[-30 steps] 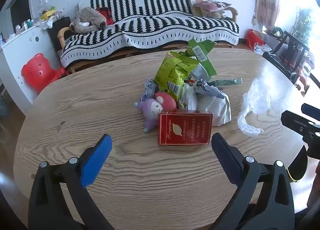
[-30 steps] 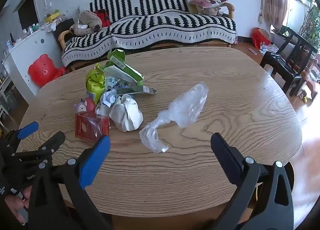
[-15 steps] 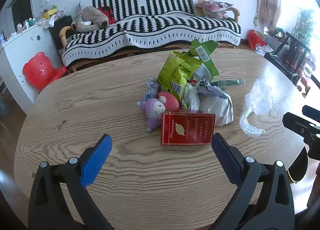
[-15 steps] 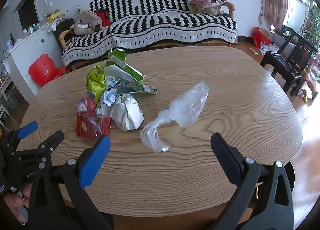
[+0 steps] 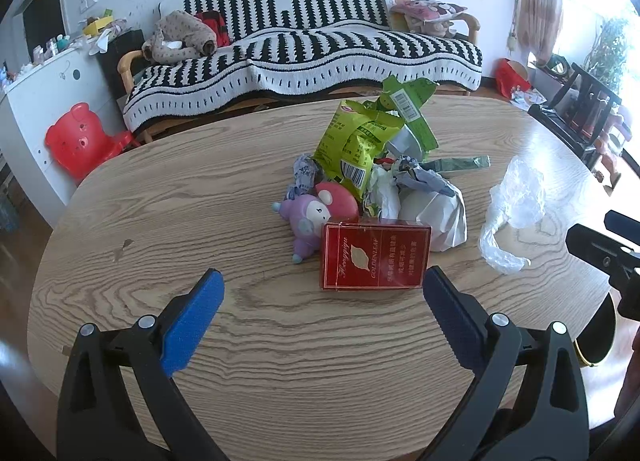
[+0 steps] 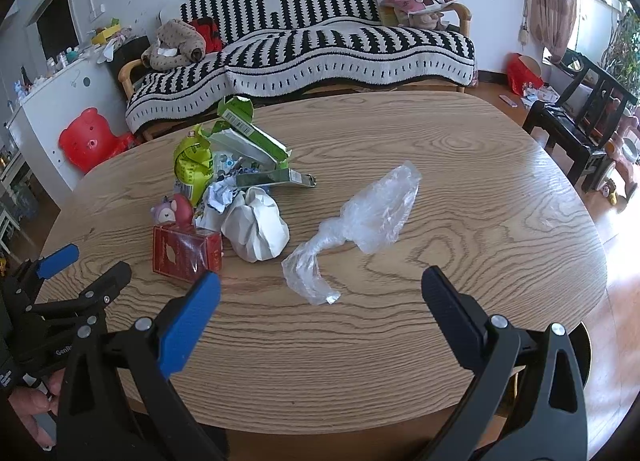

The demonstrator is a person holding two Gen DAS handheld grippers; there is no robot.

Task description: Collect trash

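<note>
The left gripper (image 5: pixel 322 295) has edged toward the red carton (image 5: pixel 374 255), both grippers' jaws spread wide and empty, so nothing is collected yet.

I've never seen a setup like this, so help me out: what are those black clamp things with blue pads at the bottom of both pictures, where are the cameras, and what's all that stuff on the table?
Those are two hand-held grippers; a person carries one in each hand, no robot arm. Each has a fisheye camera looking forward along its two fingers, so each picture shows its own fingers at the bottom. One picture is from the left gripper, the other from the right gripper. Both are open and hold nothing.

On the wooden table lies a pile of trash: a red cigarette pack, green snack wrappers, crumpled white paper and a small purple and pink toy. Apart from the pile lies a clear plastic bag. A striped sofa stands behind.
</note>
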